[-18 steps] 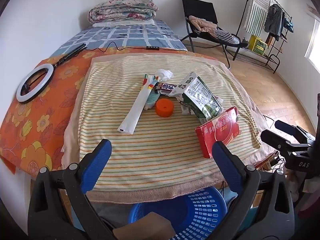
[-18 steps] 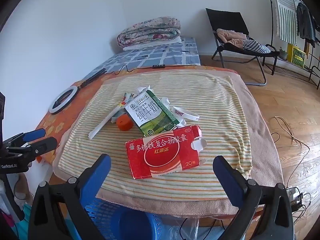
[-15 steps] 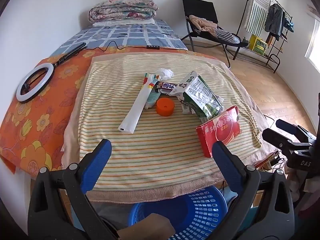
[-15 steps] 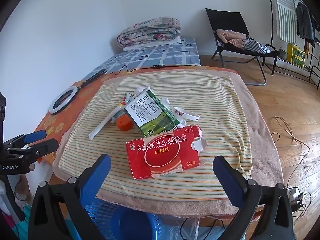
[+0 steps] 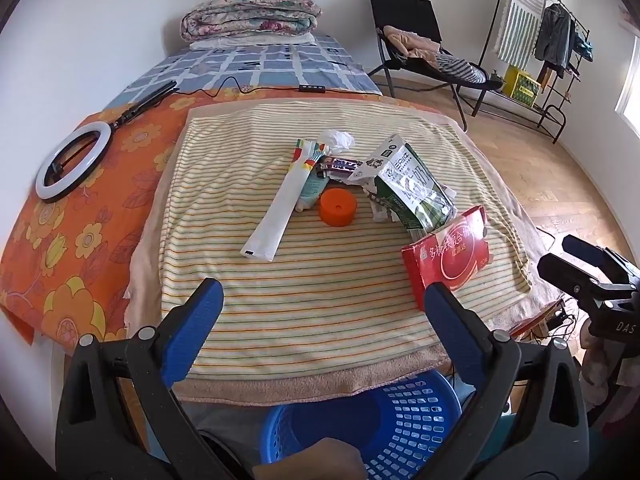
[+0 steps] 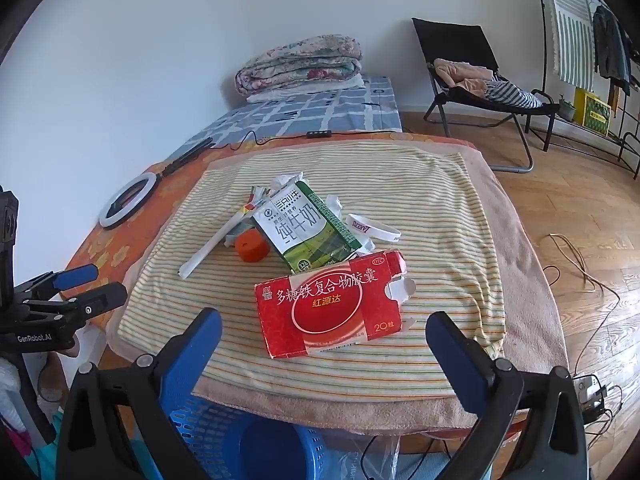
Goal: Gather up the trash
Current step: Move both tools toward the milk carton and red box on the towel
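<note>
Trash lies on a striped cloth (image 5: 304, 304): a red medicine box (image 5: 450, 256) (image 6: 332, 306), a green milk carton (image 5: 412, 186) (image 6: 306, 232), an orange cap (image 5: 338, 207) (image 6: 251, 245), a long white wrapper (image 5: 280, 210) (image 6: 212, 244), a crumpled tissue (image 5: 338, 138) and a white wristband (image 6: 372, 229). A blue basket (image 5: 372, 420) (image 6: 240, 440) stands below the table's near edge. My left gripper (image 5: 320, 306) is open and empty above the near edge. My right gripper (image 6: 324, 330) is open and empty, just short of the red box.
A white ring light (image 5: 72, 162) lies on the orange floral cover at the left. A bed with folded quilts (image 5: 250, 14) is behind. A black chair (image 5: 416, 40) and clothes rack (image 5: 540, 40) stand at the right; cables (image 6: 580, 264) lie on the floor.
Both views have shifted only slightly; the trash has not moved and both grippers stay open.
</note>
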